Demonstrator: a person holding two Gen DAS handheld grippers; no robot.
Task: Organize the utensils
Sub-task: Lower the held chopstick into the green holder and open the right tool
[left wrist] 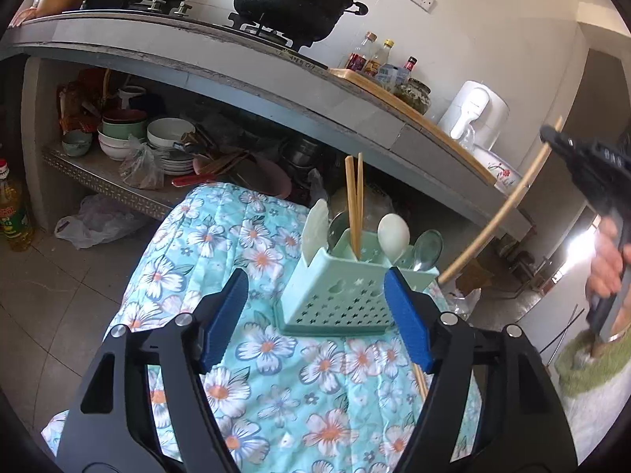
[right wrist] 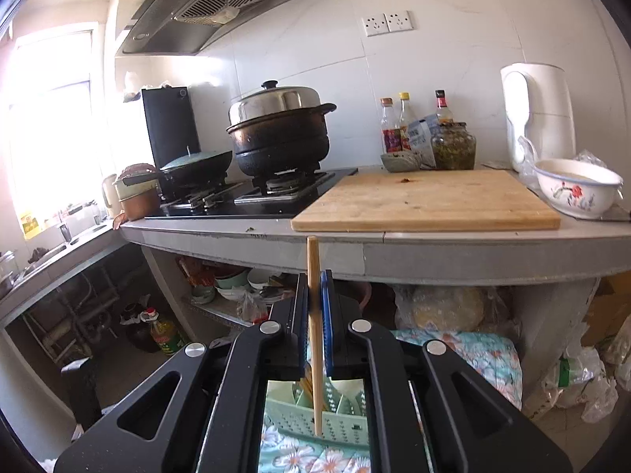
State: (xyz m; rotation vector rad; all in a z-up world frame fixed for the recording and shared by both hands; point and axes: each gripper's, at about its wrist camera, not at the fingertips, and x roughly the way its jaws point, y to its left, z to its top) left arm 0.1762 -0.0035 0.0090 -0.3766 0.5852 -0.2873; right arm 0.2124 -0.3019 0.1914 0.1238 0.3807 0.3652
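A pale green utensil holder [left wrist: 339, 295] stands on a floral cloth [left wrist: 252, 260]. In it are two wooden chopsticks [left wrist: 355, 205], a white spoon [left wrist: 393, 236], a metal spoon [left wrist: 428, 248] and a white scoop [left wrist: 317, 220]. My left gripper [left wrist: 315, 287] is open just in front of the holder, with nothing between its blue pads. Another chopstick [left wrist: 420, 382] lies on the cloth by the right finger. My right gripper [right wrist: 314, 287] is shut on a single long chopstick [right wrist: 313, 260], held upright above the holder [right wrist: 315, 414]. From the left wrist view this gripper [left wrist: 550, 134] is raised at the right.
Behind runs a grey counter [right wrist: 473, 256] with a gas stove [right wrist: 252, 197], black pot [right wrist: 280, 138], cutting board [right wrist: 430, 201], sauce bottles [right wrist: 394, 126], white kettle [right wrist: 536, 114] and flowered bowl [right wrist: 575, 185]. Bowls and plates [left wrist: 157, 138] fill the shelf below. An oil bottle [left wrist: 12, 213] stands on the floor.
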